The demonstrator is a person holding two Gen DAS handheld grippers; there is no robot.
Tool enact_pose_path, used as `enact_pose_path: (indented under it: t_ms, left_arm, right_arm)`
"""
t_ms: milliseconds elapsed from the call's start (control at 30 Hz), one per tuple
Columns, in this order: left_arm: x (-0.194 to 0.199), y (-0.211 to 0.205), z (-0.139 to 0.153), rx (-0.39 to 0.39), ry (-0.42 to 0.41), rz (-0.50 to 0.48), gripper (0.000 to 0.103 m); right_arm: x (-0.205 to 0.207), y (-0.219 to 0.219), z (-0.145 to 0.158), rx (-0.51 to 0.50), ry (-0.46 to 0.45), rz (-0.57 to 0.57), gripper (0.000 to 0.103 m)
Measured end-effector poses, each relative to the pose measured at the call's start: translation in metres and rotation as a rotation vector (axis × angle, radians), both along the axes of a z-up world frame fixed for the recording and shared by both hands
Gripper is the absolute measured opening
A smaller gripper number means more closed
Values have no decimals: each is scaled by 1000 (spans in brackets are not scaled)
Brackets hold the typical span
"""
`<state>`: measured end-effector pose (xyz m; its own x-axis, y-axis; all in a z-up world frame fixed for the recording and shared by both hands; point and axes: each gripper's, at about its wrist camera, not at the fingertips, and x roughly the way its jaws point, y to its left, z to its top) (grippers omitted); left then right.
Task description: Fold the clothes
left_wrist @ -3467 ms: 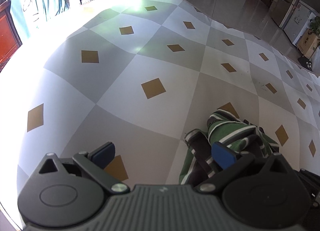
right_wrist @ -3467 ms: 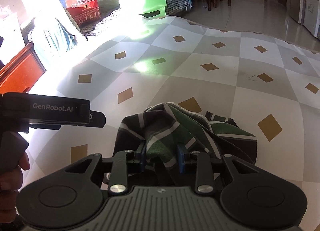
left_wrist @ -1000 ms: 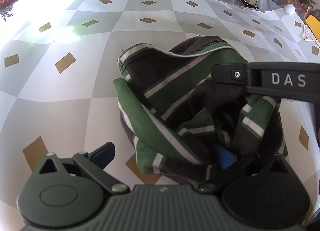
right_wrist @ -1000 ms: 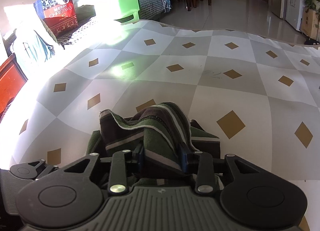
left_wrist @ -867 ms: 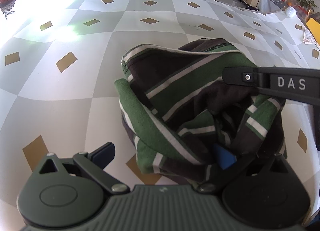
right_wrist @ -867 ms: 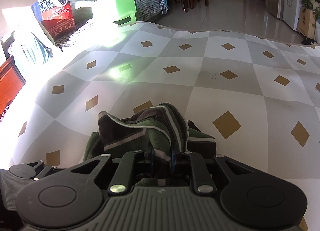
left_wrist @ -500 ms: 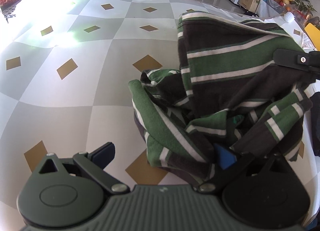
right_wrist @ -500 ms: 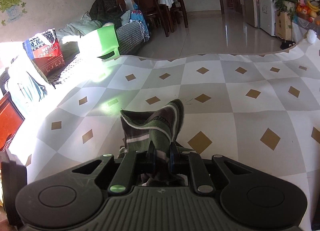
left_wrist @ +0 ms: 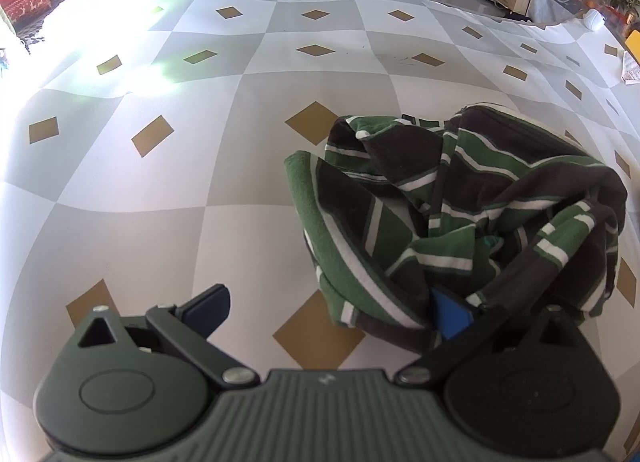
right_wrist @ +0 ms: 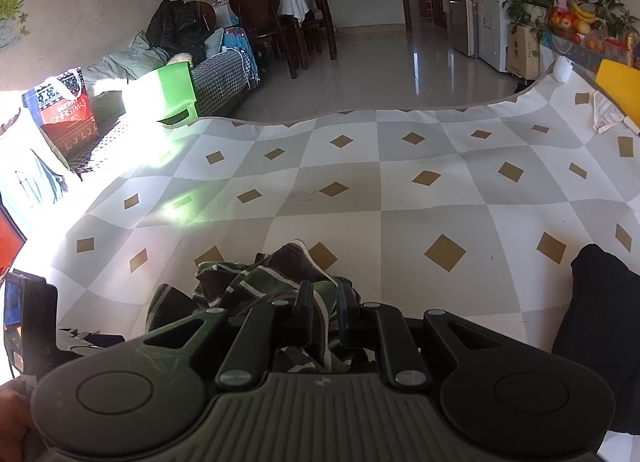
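Note:
A crumpled green, brown and white striped garment (left_wrist: 460, 213) lies on the chequered tablecloth (left_wrist: 200, 165). My left gripper (left_wrist: 328, 304) stands open just in front of it. Its left finger (left_wrist: 204, 308) is over bare cloth, and its blue right pad (left_wrist: 450, 316) is partly buried under the garment's near edge. In the right wrist view my right gripper (right_wrist: 324, 308) is shut on a raised fold of the striped garment (right_wrist: 256, 282), with fabric pinched between the pads. The left gripper's body (right_wrist: 28, 322) shows at the left edge, with a hand (right_wrist: 12, 414) below it.
A dark cloth mass (right_wrist: 600, 322) lies at the table's right side. A paper slip (right_wrist: 606, 113) and a yellow object (right_wrist: 620, 81) sit at the far right corner. A green chair (right_wrist: 172, 93) stands beyond the far edge. Sun glare washes out the left part.
The right gripper closed tighter on the garment fold, then rose and pulled away, leaving the left wrist view. The lifted flap has come down and the garment sits further right. The left gripper stayed put.

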<state>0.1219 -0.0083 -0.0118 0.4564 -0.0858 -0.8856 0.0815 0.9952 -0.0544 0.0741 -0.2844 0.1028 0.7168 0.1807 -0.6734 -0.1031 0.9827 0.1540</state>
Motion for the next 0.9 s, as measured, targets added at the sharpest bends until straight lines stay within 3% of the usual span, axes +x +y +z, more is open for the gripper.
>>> enact_pose_path:
  t_ms: [100, 167, 367, 700, 833, 900]
  left_arm:
    - [-1, 0, 0, 26, 2, 10, 103]
    - [-2, 3, 1, 32, 1, 26, 103]
    - [1, 17, 1, 78, 9, 104, 103]
    - [8, 48, 8, 245, -26, 286, 103]
    - [4, 63, 20, 86, -47, 318, 103]
    - [2, 64, 25, 49, -66, 316, 103]
  right_arm:
    - [-2, -2, -3, 9, 12, 22, 15]
    - [-4, 0, -5, 25, 17, 48, 25]
    - [0, 9, -14, 48, 43, 95, 37]
    - [17, 30, -34, 77, 92, 117, 41]
    - [25, 41, -42, 93, 116, 133, 44]
    - [30, 47, -47, 101, 128, 144, 45]
